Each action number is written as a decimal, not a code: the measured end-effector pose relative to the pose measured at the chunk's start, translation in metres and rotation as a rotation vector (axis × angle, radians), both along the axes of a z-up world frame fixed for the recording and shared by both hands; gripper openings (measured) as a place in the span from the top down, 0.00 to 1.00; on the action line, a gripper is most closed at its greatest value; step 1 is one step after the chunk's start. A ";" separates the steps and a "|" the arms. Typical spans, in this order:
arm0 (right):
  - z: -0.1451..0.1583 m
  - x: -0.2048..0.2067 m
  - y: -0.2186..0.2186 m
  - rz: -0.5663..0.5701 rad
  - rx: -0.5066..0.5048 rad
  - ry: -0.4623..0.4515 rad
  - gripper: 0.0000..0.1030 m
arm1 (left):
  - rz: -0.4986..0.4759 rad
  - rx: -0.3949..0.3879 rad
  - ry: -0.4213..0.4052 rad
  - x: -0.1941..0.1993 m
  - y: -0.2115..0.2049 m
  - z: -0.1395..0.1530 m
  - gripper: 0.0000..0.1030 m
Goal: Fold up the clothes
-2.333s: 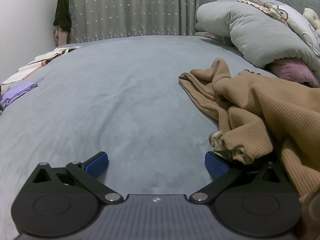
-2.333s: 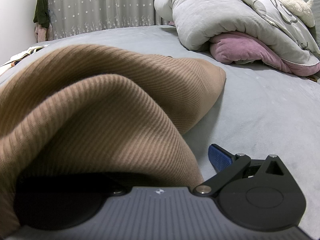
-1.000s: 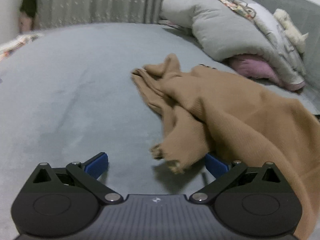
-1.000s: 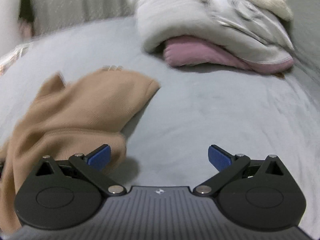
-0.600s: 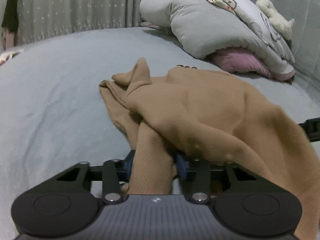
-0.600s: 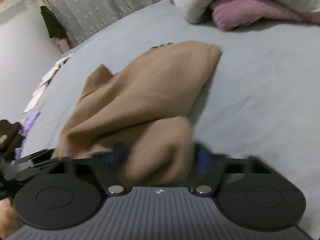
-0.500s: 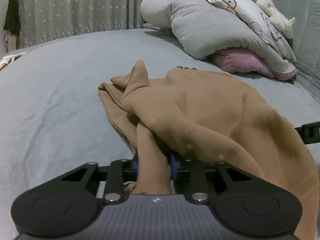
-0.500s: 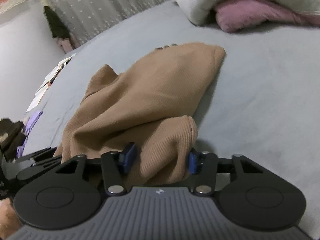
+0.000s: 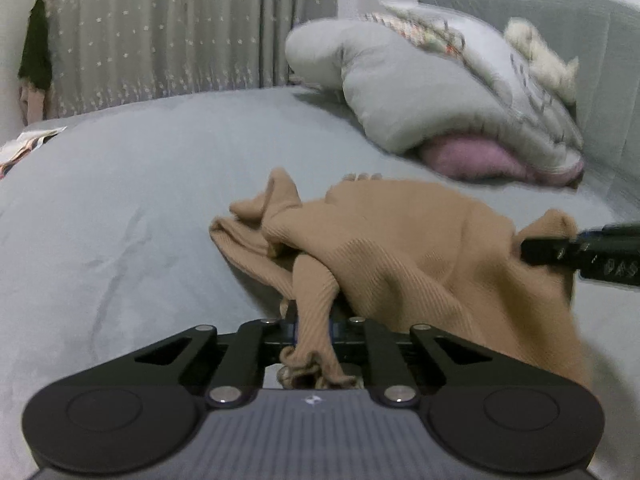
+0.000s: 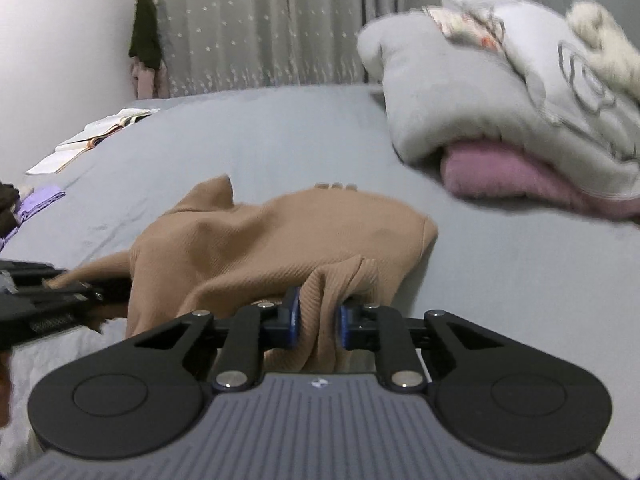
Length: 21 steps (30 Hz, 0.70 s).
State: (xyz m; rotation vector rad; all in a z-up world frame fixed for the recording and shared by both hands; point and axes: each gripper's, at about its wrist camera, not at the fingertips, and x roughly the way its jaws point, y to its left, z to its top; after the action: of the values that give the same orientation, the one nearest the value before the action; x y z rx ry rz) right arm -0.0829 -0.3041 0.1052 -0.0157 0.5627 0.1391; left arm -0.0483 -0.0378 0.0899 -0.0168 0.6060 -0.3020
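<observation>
Both jaws have just been closing: left hand-held gripper (image 9: 313,326) now pinches a ribbed tan sweater (image 9: 400,248) cuff, right hand-held gripper (image 10: 316,322) clamps its hem. Sweater lies crumpled mid-bed (image 9: 120,200); smooth grey sheet open left and far, puffy duvet (image 10: 480,92) far right.

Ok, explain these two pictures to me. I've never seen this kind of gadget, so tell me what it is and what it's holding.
Each picture comes from a camera mounted on a hand-held two-finger clamp; a person carries one in each hand. The black shape at the bottom is the clamp itself. In the left view, the left gripper has just closed on a bunched end of the tan ribbed garment. In the right view, the right gripper has just closed on another fold of it. The garment lies on a grey bed, with a grey duvet piled over a pink pillow behind.
</observation>
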 end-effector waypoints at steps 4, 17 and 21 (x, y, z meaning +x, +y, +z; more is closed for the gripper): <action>0.024 -0.020 0.018 0.046 -0.086 -0.083 0.81 | 0.033 -0.071 -0.021 -0.021 0.031 0.031 0.91; 0.091 -0.087 0.033 0.136 -0.106 -0.246 0.81 | 0.127 -0.117 -0.163 -0.122 0.107 0.126 0.93; 0.104 -0.106 0.031 0.139 -0.105 -0.302 0.81 | 0.151 -0.148 -0.184 -0.135 0.116 0.144 0.93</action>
State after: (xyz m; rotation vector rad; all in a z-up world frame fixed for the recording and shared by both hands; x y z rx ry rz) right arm -0.1885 -0.2733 0.2096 -0.1755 0.2661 0.2380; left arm -0.1828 0.0786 0.2340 -0.1744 0.3965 -0.1984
